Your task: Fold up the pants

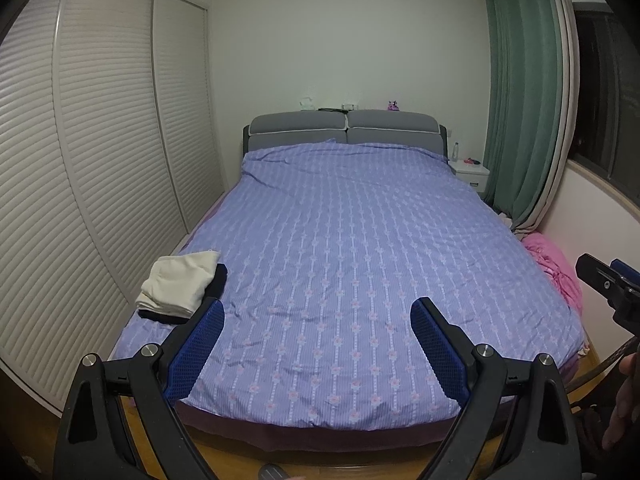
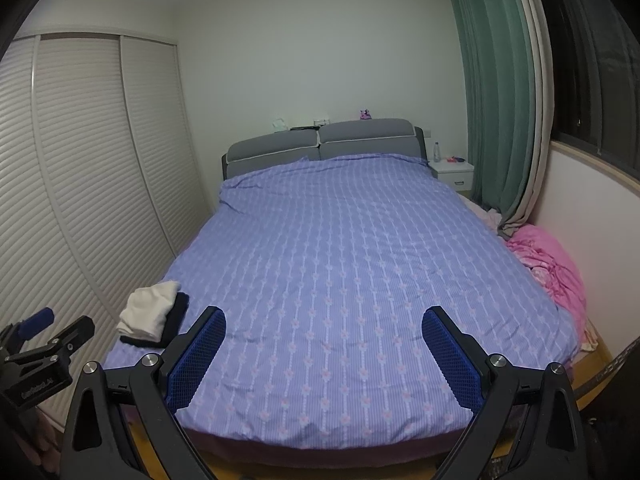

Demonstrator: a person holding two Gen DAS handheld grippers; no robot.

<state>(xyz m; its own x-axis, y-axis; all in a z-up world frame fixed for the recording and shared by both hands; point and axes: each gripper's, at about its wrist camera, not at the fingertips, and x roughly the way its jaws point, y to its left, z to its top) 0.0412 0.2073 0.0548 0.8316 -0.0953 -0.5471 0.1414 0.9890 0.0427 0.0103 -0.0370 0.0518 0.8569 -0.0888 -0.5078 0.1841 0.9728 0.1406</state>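
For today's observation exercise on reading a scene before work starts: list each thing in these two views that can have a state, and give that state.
Left gripper: open, empty, held above the foot of the bed.
Right gripper: open, empty.
White garment: folded, lying on the dark garment.
Dark garment: folded, underneath.
Purple bedspread: spread flat, lightly wrinkled.
Green curtain: drawn aside, bunched.
Wardrobe doors: shut.
Pink bedding: crumpled.
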